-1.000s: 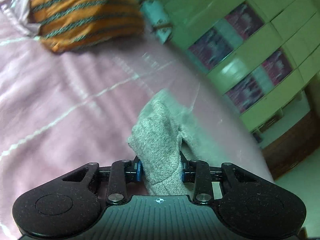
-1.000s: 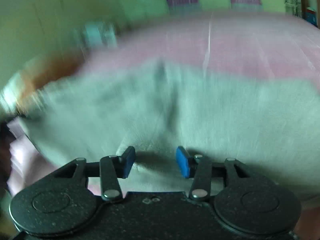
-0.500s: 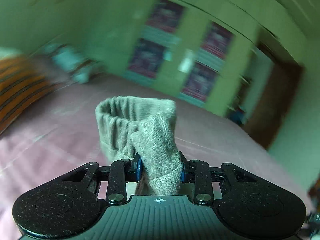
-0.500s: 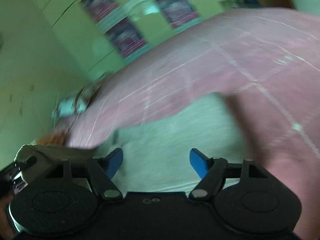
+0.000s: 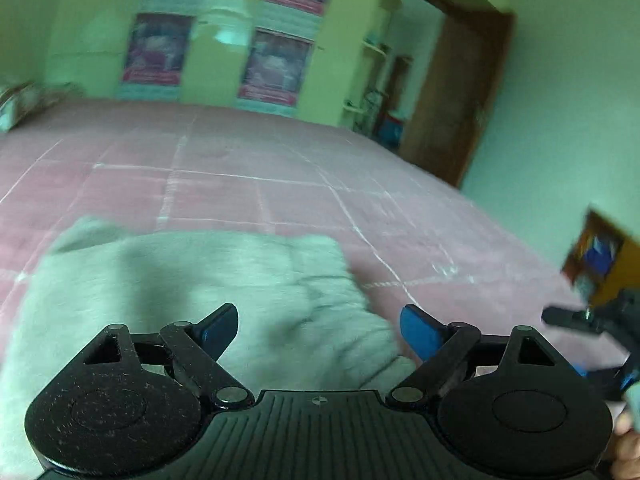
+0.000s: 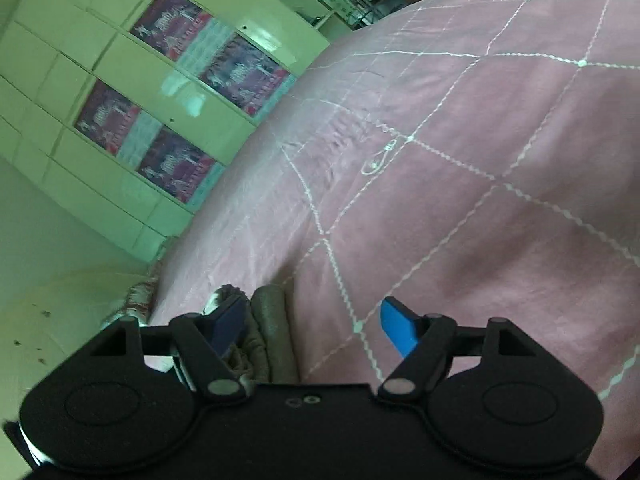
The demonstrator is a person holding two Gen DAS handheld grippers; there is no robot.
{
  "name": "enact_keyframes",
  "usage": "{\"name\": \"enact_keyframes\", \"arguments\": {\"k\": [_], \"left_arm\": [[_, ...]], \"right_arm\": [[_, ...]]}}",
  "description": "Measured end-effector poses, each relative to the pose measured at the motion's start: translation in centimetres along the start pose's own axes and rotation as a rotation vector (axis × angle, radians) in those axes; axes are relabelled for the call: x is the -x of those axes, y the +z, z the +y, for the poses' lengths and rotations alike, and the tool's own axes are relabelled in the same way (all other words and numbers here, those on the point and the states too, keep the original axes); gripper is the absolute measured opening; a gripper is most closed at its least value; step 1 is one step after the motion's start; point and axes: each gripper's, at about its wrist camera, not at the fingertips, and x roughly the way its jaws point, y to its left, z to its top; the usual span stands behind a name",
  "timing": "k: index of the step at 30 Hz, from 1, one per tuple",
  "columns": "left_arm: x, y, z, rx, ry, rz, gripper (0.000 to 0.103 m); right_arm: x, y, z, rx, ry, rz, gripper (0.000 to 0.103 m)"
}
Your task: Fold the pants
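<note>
The grey pants [image 5: 192,288] lie in a blurred heap on the pink quilted bed [image 5: 280,184], just beyond my left gripper [image 5: 320,332]. The left gripper is open and empty, its blue-padded fingers spread above the cloth's near edge. My right gripper [image 6: 314,328] is open and empty over the bed [image 6: 460,168]. A folded edge of the grey pants [image 6: 272,332] shows beside its left finger. The right gripper also shows at the right edge of the left wrist view [image 5: 600,340].
A green wardrobe with picture panels [image 6: 168,92] stands along the far side of the bed. It also shows in the left wrist view [image 5: 224,40]. A brown door [image 5: 452,96] is at the back right. A patterned pillow [image 5: 24,100] lies far left.
My left gripper has opened and let go of the grey pants, which now lie on the bed. My right gripper has swung away from over the pants and stayed open.
</note>
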Motion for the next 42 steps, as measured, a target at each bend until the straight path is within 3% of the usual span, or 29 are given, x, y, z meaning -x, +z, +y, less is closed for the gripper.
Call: {"name": "enact_keyframes", "arguments": {"k": [6, 9, 12, 16, 23, 27, 29, 31, 33, 35, 38, 39, 40, 42], "left_arm": [[7.8, -2.4, 8.4, 0.060, 0.163, -0.042, 0.088], [9.8, -4.8, 11.6, 0.066, 0.213, 0.008, 0.088], [10.1, -6.7, 13.0, 0.069, 0.229, 0.047, 0.088], [9.1, -8.0, 13.6, 0.063, 0.228, 0.080, 0.088], [6.5, -8.5, 14.3, 0.051, 0.277, 0.145, 0.088], [5.8, -8.2, 13.9, 0.039, 0.269, 0.129, 0.088], [5.3, -8.1, 14.0, 0.045, 0.312, 0.122, 0.088], [4.9, -8.1, 14.7, 0.087, 0.363, 0.102, 0.088], [5.5, -8.3, 15.2, 0.142, 0.386, 0.058, 0.088], [6.4, -8.7, 14.8, 0.155, 0.368, 0.002, 0.088], [6.4, -8.7, 13.9, 0.146, 0.366, -0.009, 0.088], [6.3, -8.8, 14.1, 0.162, 0.372, -0.004, 0.088], [6.0, -9.0, 14.4, 0.193, 0.376, 0.012, 0.088], [5.8, -9.6, 14.9, 0.223, 0.371, 0.038, 0.088]], "right_arm": [[-3.9, -3.0, 2.4, -0.049, 0.194, 0.176, 0.067], [-6.3, -4.8, 3.8, -0.062, 0.202, 0.231, 0.067], [-8.1, -6.3, 4.6, -0.058, 0.134, 0.272, 0.066], [-9.3, -6.6, 5.3, -0.055, 0.152, 0.243, 0.063], [-11.1, -7.1, 7.0, 0.011, 0.061, 0.254, 0.064], [-11.6, -7.6, 7.3, 0.064, 0.020, 0.258, 0.065], [-12.1, -7.6, 7.9, 0.094, -0.004, 0.261, 0.065], [-12.5, -7.4, 8.7, 0.118, -0.036, 0.272, 0.032], [-11.2, -6.7, 10.8, 0.164, 0.050, 0.239, 0.029], [-8.0, -5.5, 13.6, 0.228, 0.163, 0.146, 0.028], [-4.4, -4.9, 14.3, 0.283, 0.225, 0.060, 0.028], [-4.5, -5.1, 12.8, 0.267, 0.201, 0.055, 0.028], [-6.0, -5.7, 10.3, 0.229, 0.125, 0.089, 0.028], [-10.1, -6.9, 5.3, 0.070, -0.031, 0.287, 0.027]]}}
